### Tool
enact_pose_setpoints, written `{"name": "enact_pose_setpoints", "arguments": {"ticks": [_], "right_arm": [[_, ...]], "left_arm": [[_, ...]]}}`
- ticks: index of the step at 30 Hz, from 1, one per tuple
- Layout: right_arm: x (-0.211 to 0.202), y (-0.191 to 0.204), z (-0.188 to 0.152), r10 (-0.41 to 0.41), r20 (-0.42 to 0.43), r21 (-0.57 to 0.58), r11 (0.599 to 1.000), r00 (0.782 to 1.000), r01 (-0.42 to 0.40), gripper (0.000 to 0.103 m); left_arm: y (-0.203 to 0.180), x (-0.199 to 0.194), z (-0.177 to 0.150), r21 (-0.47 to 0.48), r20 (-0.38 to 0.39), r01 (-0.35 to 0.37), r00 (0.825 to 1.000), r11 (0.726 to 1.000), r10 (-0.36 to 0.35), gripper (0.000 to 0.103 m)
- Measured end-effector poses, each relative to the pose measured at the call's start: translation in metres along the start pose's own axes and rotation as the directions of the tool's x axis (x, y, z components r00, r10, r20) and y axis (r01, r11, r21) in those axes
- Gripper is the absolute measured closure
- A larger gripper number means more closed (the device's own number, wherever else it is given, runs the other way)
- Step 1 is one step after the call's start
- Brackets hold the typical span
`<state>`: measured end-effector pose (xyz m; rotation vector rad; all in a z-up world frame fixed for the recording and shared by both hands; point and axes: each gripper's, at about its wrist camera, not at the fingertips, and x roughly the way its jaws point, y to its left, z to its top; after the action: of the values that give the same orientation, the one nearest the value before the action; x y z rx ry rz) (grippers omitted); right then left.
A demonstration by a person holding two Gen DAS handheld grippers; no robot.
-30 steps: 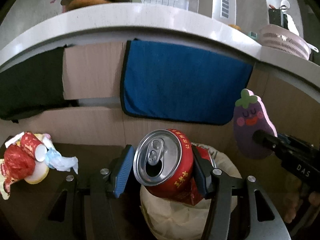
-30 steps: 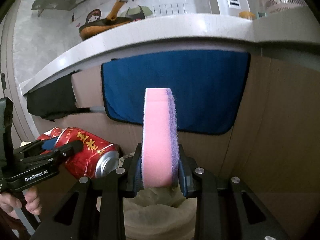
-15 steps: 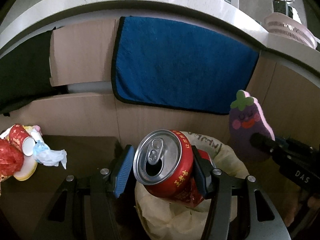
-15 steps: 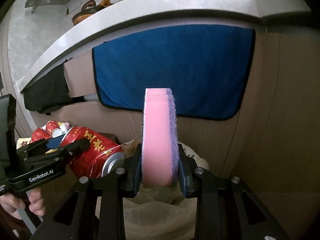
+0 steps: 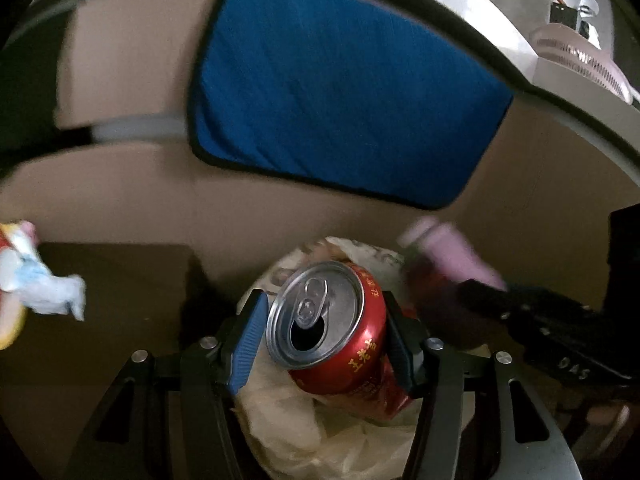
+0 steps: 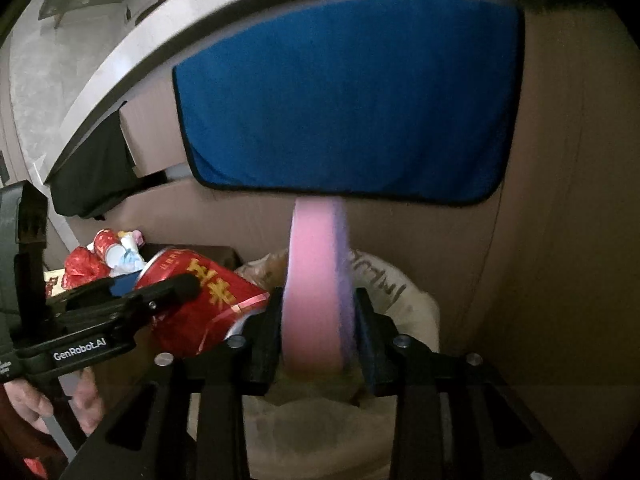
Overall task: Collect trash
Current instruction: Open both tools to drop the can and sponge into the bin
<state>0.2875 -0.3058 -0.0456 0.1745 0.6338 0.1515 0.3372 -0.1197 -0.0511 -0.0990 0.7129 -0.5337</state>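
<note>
My left gripper (image 5: 326,332) is shut on a red drink can (image 5: 340,336) with an open silver top, held over the mouth of a bin lined with a pale plastic bag (image 5: 320,432). The can also shows in the right wrist view (image 6: 200,300). My right gripper (image 6: 318,320) is shut on a pink and purple sponge (image 6: 316,288), held upright over the same bag (image 6: 400,300). In the left wrist view the sponge (image 5: 452,260) is blurred, just right of the can.
A blue towel (image 5: 340,88) hangs on the wooden cabinet front under a white counter edge (image 6: 200,32). A pile of wrappers, tissue and a red cup (image 6: 108,252) lies on a dark surface to the left. A pink basket (image 5: 576,56) sits on the counter.
Both grippers have dropped lower and tilted down toward the bag. The counter top has slid out of view, and the sponge has come closer to the can.
</note>
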Motion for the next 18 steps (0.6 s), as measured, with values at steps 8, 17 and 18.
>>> {"name": "enact_pose_setpoints", "arguments": {"ticks": [8,17,18], "right_arm": [[0.017,-0.015,-0.015,-0.028,-0.023,0.062,0.998,0.999,0.030,0.059],[0.011,-0.007,-0.019,-0.068,-0.007,0.038,0.997,0.998,0.068,0.059],[0.009,-0.004,-0.019,-0.065,0.001,0.037,0.997,0.998,0.065,0.059]], "left_arm": [[0.024,0.020,-0.007,-0.052,-0.076,-0.016,0.997,0.999,0.012,0.045],[0.061,-0.012,-0.015,-0.084,-0.042,-0.134,0.991,0.987,0.130,0.045],[0.070,-0.021,-0.019,-0.094,-0.040,-0.156,0.988,0.983,0.152,0.045]]}}
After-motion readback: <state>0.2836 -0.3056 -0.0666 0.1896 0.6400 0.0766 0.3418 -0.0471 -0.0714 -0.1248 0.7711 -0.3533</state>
